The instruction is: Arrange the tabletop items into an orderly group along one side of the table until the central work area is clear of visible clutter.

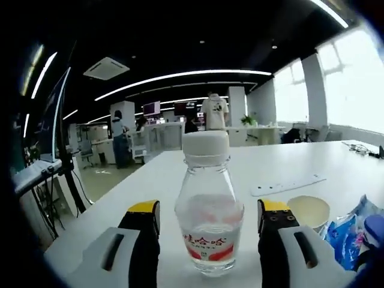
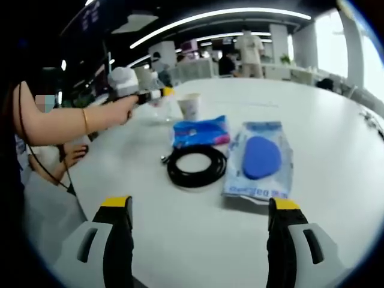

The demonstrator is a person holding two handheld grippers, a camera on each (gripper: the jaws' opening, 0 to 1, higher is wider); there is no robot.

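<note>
A clear plastic bottle (image 1: 209, 222) with a white cap and a red label stands upright on the white table (image 1: 300, 162). My left gripper (image 1: 210, 211) is open, one jaw on each side of the bottle with a small gap on both sides. In the right gripper view a person's hand holds that left gripper (image 2: 157, 95) at the far left of the table, by the bottle (image 2: 158, 107). My right gripper (image 2: 200, 207) is open over bare table, with nothing between its jaws. Ahead of it lie a black cable coil (image 2: 195, 165), a blue packet (image 2: 201, 131) and a clear bag with a blue oval pad (image 2: 261, 159).
A paper cup (image 1: 309, 210) stands just right of the bottle, with the blue packet (image 1: 351, 231) beyond it and a white strip (image 1: 288, 185) farther back. The cup (image 2: 190, 107) stands behind the blue packet. The table edge (image 2: 78, 180) runs along the left. People stand far off in the room.
</note>
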